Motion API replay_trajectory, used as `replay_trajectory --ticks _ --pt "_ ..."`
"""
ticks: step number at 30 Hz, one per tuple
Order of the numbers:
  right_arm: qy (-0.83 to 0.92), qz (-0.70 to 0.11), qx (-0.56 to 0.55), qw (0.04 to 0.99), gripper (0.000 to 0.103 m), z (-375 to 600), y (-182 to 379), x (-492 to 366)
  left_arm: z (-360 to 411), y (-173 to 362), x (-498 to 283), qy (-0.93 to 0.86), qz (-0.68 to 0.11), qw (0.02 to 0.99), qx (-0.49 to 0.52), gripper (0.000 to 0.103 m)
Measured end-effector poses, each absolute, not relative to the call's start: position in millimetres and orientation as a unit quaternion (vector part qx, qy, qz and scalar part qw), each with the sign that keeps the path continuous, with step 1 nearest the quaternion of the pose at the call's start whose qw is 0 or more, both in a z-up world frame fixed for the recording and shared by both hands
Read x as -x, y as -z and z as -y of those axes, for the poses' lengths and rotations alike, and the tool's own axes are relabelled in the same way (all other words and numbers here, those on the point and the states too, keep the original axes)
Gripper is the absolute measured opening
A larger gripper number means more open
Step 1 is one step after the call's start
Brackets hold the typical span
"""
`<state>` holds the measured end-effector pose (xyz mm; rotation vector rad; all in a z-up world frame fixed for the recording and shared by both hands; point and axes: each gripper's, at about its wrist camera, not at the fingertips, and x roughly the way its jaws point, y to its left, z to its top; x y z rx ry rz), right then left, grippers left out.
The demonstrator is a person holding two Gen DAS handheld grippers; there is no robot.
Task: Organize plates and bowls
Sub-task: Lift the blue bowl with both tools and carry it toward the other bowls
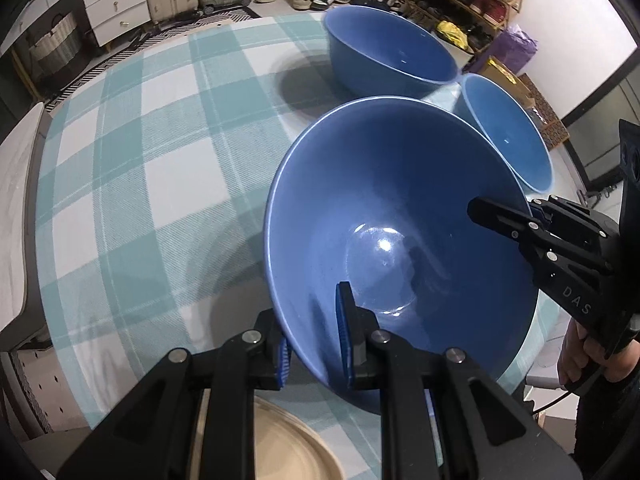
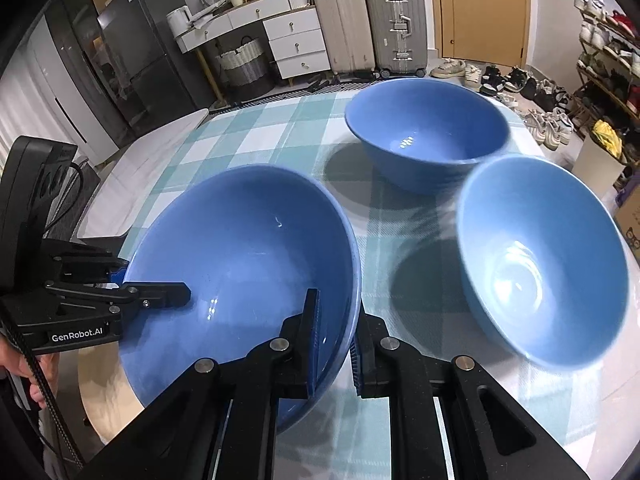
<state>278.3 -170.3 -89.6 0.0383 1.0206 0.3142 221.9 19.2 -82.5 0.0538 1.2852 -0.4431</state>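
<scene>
Gripping one large blue bowl (image 1: 400, 216) from two sides: left gripper (image 1: 316, 344) pinched on the near rim, one blue pad inside the wall, the other outside. Right gripper (image 2: 334, 344) clamped likewise on the opposite rim, seen from the left wrist camera as a black finger reaching over the edge, a hand (image 1: 588, 354) behind it. Bowl tilted, and probably raised off the checked tablecloth (image 1: 140, 168), though its underside is hidden. Two more blue bowls on the cloth beyond: far bowl (image 2: 426, 132) upright, near the table's far edge; lighter blue bowl (image 2: 540, 260) just beside it, blurred, apparently leaning toward the camera. Tan plate (image 1: 276, 440) under the left gripper, touching nothing else visible, mostly hidden by the fingers. Suitcases (image 2: 372, 24), white drawer unit (image 2: 296, 44) and shoe rack (image 2: 608, 60) in the background.
</scene>
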Motion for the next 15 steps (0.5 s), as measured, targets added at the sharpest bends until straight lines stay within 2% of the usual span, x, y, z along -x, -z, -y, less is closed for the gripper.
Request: replay_trajectory --ticks 15 --pt "-0.115 -0.478 -0.049 0.869 0.013 234 97 -172 39 92 -152 0.233 -0.584 0.778 -0.019 0.016"
